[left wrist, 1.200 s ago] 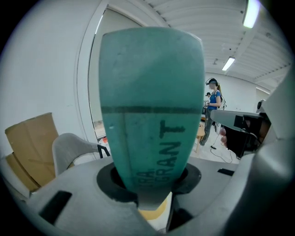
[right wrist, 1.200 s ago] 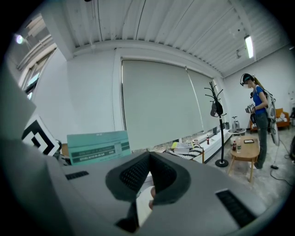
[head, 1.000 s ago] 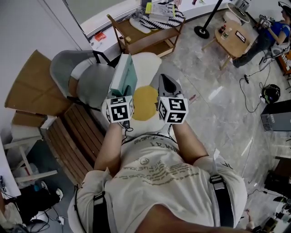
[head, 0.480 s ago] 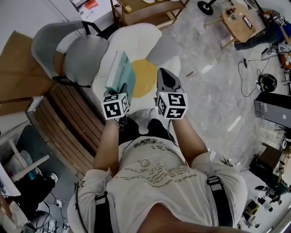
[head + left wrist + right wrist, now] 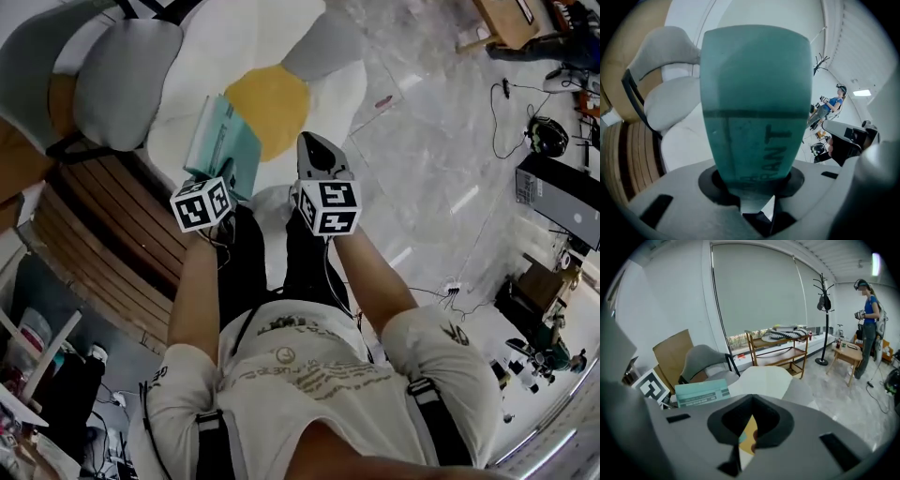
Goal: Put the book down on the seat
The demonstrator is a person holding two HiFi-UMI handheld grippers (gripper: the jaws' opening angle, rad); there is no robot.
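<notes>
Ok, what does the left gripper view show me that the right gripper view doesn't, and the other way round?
Only the left gripper view: the grip itself, the left gripper clamped on the teal book, plus wooden slats. Only the right gripper view: that the right gripper is shut and empty, a shelf rack, coat stand and small table. Both: the book, the grey chair, a person in blue.

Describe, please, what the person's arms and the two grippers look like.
The left gripper and the right gripper have smooth grey bodies tapering towards the jaws. Each carries a white cube, left and right, with black square markers. A thin dark cable trails beneath the right one. The person wears a pale printed short-sleeved T-shirt and dark shoulder straps.
</notes>
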